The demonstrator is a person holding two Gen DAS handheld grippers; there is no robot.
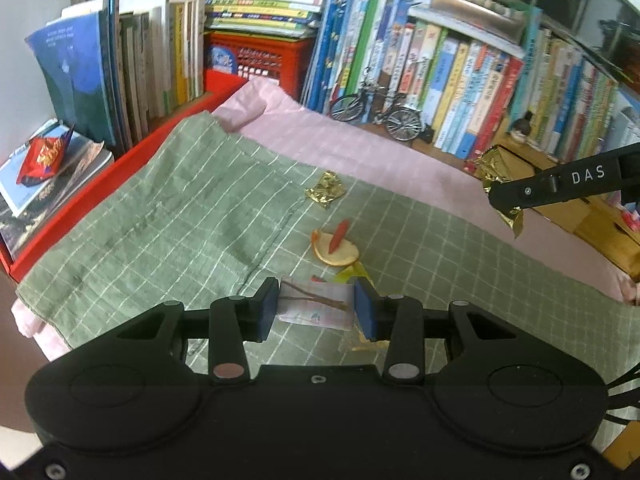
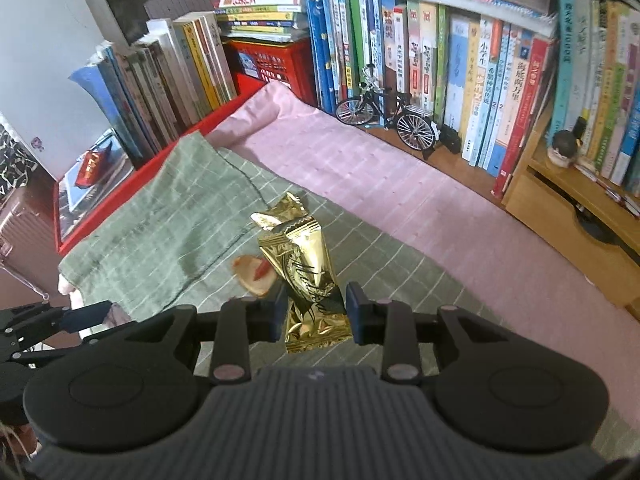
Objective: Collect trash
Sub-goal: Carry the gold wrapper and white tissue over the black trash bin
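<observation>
A: Left gripper (image 1: 316, 307)?
B: Jaws partway closed, pads pinching a pale paper scrap (image 1: 316, 308) with a brown twig print, lifted off the green checked cloth (image 1: 160, 220).
A: Right gripper (image 2: 314, 312)?
B: Narrow gap, clamped on a gold foil wrapper (image 2: 308, 272); the wrapper sticks up toward 12 o'clock from the pads. In the left wrist view the same gripper comes in at 3 o'clock with the foil hanging from it.
A: Trash left on the cloth?
B: Crumpled gold wrapper (image 1: 325, 191) at 12 o'clock from the left pads, orange peel (image 1: 334, 246) with a red sliver on top between it and the pads, yellow bits just beside the right pad. Red wrapper (image 1: 42, 158) off the cloth at 9 o'clock, lying on a book.
A: Background?
B: Pink cloth (image 2: 400, 200) under the green one, model bicycle (image 2: 386, 118) at 12 o'clock, rows of books (image 2: 460, 60) behind it.
</observation>
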